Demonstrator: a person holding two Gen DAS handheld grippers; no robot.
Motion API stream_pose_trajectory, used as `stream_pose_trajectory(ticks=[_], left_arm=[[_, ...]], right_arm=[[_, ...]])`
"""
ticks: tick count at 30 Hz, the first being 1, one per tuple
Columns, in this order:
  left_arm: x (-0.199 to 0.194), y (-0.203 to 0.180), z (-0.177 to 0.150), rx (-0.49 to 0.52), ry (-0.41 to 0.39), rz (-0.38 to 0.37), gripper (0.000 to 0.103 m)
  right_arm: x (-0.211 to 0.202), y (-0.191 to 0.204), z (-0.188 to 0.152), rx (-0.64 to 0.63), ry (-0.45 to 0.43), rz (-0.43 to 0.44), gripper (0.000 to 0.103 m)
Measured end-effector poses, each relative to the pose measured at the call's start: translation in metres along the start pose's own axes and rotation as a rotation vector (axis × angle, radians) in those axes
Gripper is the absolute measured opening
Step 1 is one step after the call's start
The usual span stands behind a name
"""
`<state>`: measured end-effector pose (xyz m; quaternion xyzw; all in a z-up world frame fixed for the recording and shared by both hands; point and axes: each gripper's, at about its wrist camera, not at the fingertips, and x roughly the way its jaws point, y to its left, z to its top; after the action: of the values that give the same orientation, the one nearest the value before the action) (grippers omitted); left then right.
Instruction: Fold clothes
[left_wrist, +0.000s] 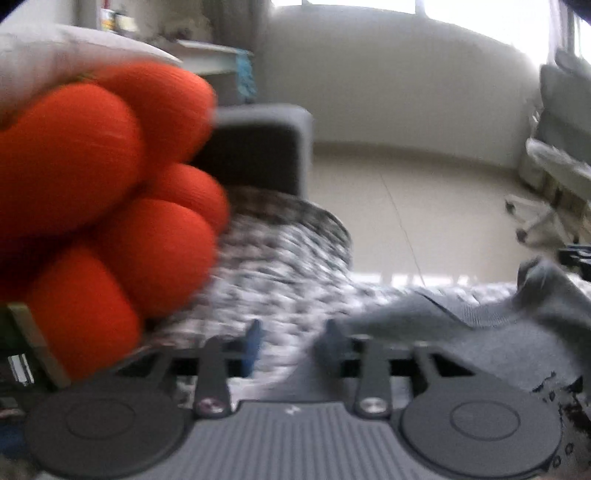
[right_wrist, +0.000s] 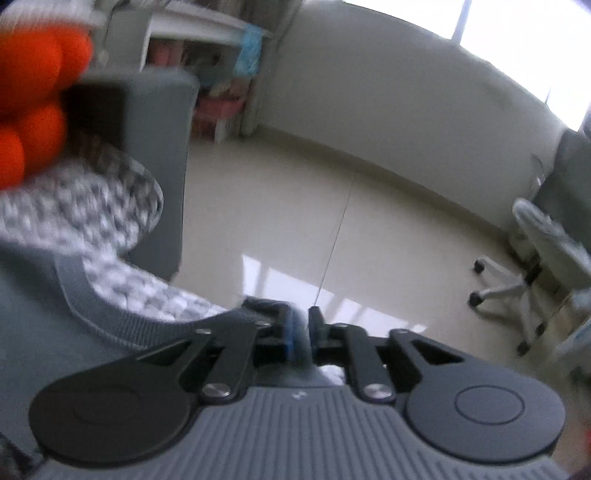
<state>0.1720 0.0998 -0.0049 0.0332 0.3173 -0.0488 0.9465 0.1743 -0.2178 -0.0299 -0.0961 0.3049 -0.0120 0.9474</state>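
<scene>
A grey garment (left_wrist: 491, 332) lies on a black-and-white patterned cover (left_wrist: 280, 266), bunched up at the right in the left wrist view. My left gripper (left_wrist: 291, 336) is open; its right finger touches the garment's edge. In the right wrist view the garment (right_wrist: 33, 295) shows at lower left with a ribbed collar band (right_wrist: 96, 310). My right gripper (right_wrist: 301, 328) is shut on a fold of the grey garment. A hand in an orange glove (left_wrist: 92, 206) is close to the left camera and also shows in the right wrist view (right_wrist: 33, 92).
A grey sofa armrest (left_wrist: 266, 147) rises behind the patterned cover (right_wrist: 92, 206). Pale tiled floor (right_wrist: 332, 206) lies beyond. A wheeled office chair (right_wrist: 535, 258) stands at the right. White shelving (right_wrist: 192, 33) stands at the back left.
</scene>
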Motion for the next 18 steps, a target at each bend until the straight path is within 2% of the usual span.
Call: stream_pose_trajectory(ticks=[2,3,7,12,14,18], left_arm=[[-0.016,0.017,-0.004,-0.047,0.014,0.001,0.05],[-0.023,0.024,-0.007,-0.072,0.027,-0.001,0.051],[-0.045,0.042,-0.042,-0.141,0.114,-0.013,0.052],[-0.072,0.062,-0.087,-0.243,0.136,0.0,0.052],[-0.074,0.068,-0.091,-0.279,0.132,-0.013,0.052],[-0.073,0.071,-0.094,-0.334,0.121,-0.035,0.052]], right_arm=[[-0.018,-0.027,0.004,0.084,-0.031,0.004,0.05],[-0.027,-0.042,0.005,0.118,-0.037,0.012,0.051],[-0.051,-0.094,-0.005,0.209,-0.016,-0.004,0.051],[-0.047,-0.134,-0.052,0.326,0.111,0.005,0.052],[-0.052,-0.133,-0.071,0.376,0.13,0.024,0.052],[-0.046,-0.127,-0.085,0.469,0.152,0.08,0.052]])
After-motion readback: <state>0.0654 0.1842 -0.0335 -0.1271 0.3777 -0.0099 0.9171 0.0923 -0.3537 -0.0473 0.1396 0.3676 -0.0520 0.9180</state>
